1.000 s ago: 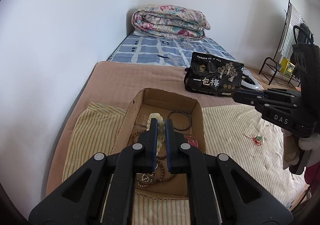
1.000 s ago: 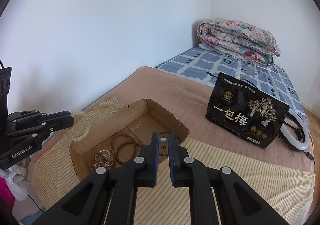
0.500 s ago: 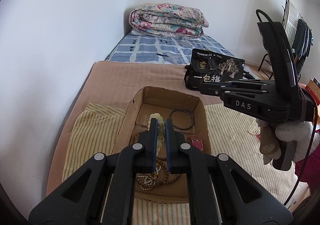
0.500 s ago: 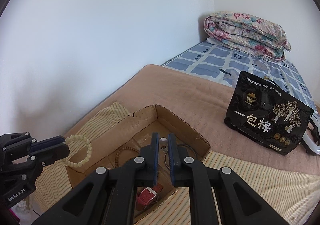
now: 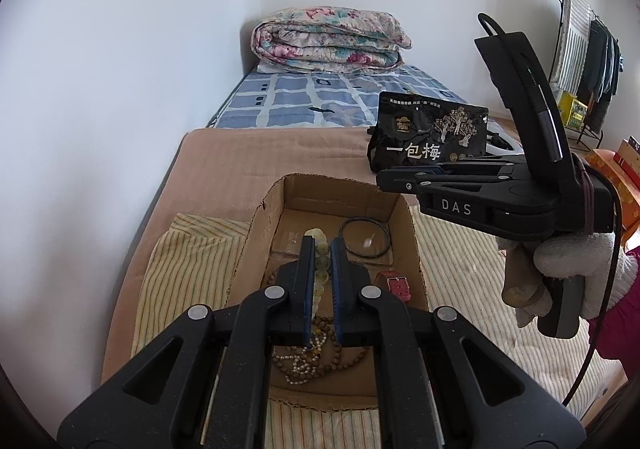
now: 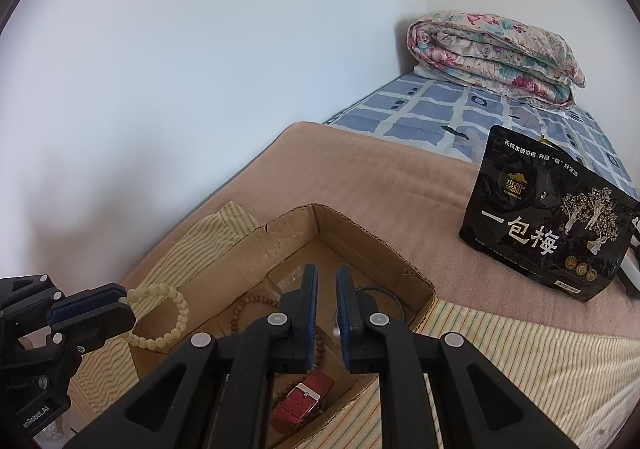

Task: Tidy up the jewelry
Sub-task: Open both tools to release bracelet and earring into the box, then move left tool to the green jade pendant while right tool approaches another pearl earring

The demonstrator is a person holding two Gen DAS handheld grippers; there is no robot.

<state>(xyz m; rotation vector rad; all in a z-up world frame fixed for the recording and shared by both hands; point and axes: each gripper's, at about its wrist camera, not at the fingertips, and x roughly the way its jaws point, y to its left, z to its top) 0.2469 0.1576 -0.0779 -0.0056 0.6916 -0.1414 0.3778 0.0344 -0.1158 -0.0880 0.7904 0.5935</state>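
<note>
An open cardboard box point(image 5: 404, 225) point(image 6: 280, 241) lies on a striped cloth on the bed. My left gripper point(image 5: 321, 249) point(image 6: 116, 305) is shut on a pale cream bead bracelet point(image 6: 166, 315) point(image 5: 320, 261) and holds it above the box's near left side. My right gripper point(image 6: 326, 281) point(image 5: 400, 175) hangs over the box with its jaws narrowly parted, and a small silvery piece point(image 6: 337, 329) shows at the right pad. In the box lie brown bead strings point(image 5: 316, 357), a black ring point(image 5: 366, 239) and a red watch strap point(image 6: 304, 401) point(image 5: 396, 283).
A black snack bag point(image 6: 548, 217) point(image 5: 430, 133) stands on the brown blanket behind the box. A folded floral quilt point(image 5: 328, 41) lies at the bed's head against the white wall. A drying rack point(image 5: 584, 57) stands at the far right.
My right gripper has moved left from the striped cloth to above the box, and its jaws have parted slightly. My left gripper still holds the bracelet, nearly in place.
</note>
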